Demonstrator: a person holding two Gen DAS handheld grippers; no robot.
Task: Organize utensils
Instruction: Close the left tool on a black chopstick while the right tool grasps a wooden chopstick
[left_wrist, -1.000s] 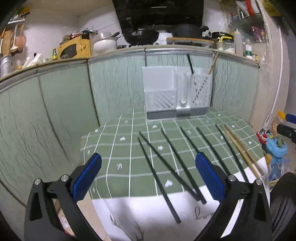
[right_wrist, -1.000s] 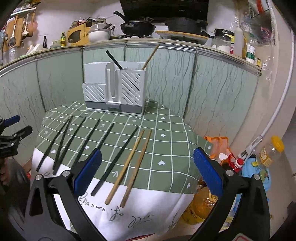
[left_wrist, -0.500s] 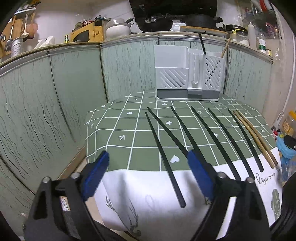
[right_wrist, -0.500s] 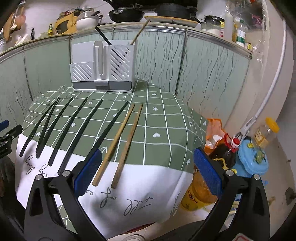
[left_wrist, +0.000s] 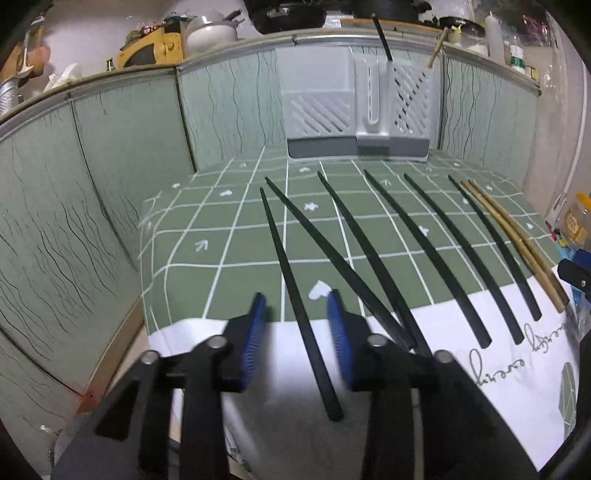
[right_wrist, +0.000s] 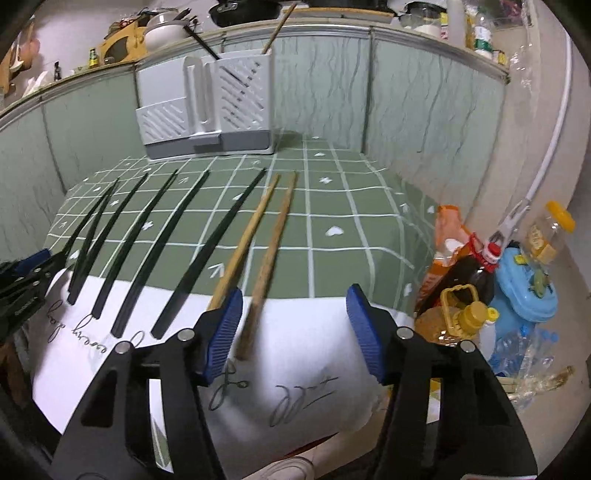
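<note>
The left gripper (left_wrist: 297, 334) is closing around the leftmost black chopstick (left_wrist: 291, 291); the stick lies between its blue pads (left_wrist: 255, 332) but neither pad presses it yet. The right gripper (right_wrist: 293, 328) is also closing, with the right wooden chopstick (right_wrist: 267, 266) between its fingers, close to the left pad and untouched as far as can be seen. The other wooden stick (right_wrist: 243, 243) passes just behind that left pad. The holder (left_wrist: 356, 107) stands at 12 o'clock on the cloth (left_wrist: 229, 243), already holding two sticks.

The risk is on the right: its left pad may catch the neighbouring wooden stick and drag or pinch both. On the left, an off-centre close could roll the thin stick away or tip it once lifted.
</note>
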